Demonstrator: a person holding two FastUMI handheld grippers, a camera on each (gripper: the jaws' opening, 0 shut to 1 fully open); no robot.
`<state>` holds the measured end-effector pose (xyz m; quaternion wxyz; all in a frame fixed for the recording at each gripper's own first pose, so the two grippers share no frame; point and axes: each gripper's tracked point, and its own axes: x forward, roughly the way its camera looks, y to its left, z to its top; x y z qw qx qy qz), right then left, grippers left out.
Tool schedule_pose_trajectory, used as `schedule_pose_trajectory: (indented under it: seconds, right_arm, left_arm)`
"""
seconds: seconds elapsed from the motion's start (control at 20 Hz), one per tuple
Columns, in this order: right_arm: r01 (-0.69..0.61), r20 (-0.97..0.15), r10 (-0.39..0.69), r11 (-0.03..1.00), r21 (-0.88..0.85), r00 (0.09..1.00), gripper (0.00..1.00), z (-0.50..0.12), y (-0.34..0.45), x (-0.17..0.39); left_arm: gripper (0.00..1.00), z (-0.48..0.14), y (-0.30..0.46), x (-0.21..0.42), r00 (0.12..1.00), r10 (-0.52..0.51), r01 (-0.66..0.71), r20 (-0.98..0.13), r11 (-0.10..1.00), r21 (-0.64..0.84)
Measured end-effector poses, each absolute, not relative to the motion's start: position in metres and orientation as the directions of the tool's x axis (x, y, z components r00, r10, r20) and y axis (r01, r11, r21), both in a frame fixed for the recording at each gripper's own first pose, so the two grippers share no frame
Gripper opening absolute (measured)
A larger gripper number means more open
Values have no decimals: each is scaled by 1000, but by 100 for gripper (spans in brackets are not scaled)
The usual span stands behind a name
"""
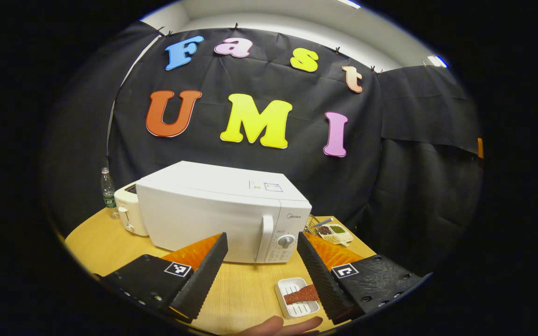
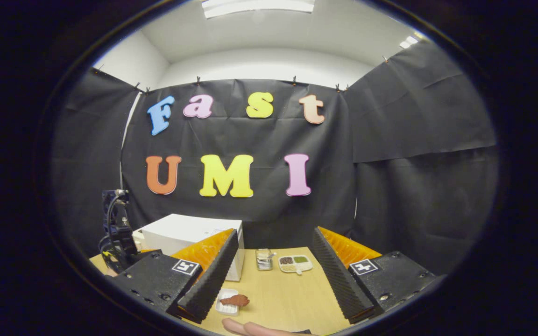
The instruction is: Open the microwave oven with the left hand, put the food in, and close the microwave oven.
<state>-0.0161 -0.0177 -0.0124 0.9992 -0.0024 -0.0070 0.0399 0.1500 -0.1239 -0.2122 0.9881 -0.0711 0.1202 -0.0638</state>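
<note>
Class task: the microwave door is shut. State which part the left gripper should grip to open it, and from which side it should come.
Grip the upright handle on the door's right edge, beside the dial of the microwave. It is a tall, narrow bar standing off the door, so the open left gripper should probably come straight from the front, one finger each side, then pull toward itself.

The right gripper [image 2: 269,284] is held with its jaws spread wide above the wooden table [image 2: 283,294]. A white microwave oven [image 2: 189,235] is seen at left, shut, with food [image 2: 237,300] in a small white tray [image 2: 226,305] before it.
</note>
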Motion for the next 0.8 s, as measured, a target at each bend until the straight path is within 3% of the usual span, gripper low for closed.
schedule_pose_trajectory:
  seconds: [0.15,0.4,0.5,0.55,0.6,0.8]
  right_arm:
    - [-74,12,75,997,-7,997,100,-18,-23,-11]
    - [-32,104,41,996,-88,994,100,-17,-36,-8]
    - [-62,78,67,996,-67,995,100,-31,-32,-8]
    - [-70,63,73,996,-52,995,94,-39,-34,-7]
    - [-70,50,72,997,-42,996,100,-45,-37,-5]
    - [-64,42,67,996,-67,997,100,-59,-41,7]
  left_arm:
    - [93,-251,-126,179,962,-128,105,-241,989,-104]
    - [93,-299,-136,219,952,-125,95,-280,988,-119]
    - [93,-307,-142,227,949,-146,112,-278,985,-134]
    - [92,-310,-141,231,951,-138,104,-276,985,-135]
    - [92,-315,-141,236,952,-139,102,-273,984,-145]
    - [91,-313,-155,248,956,-186,147,-225,973,-180]
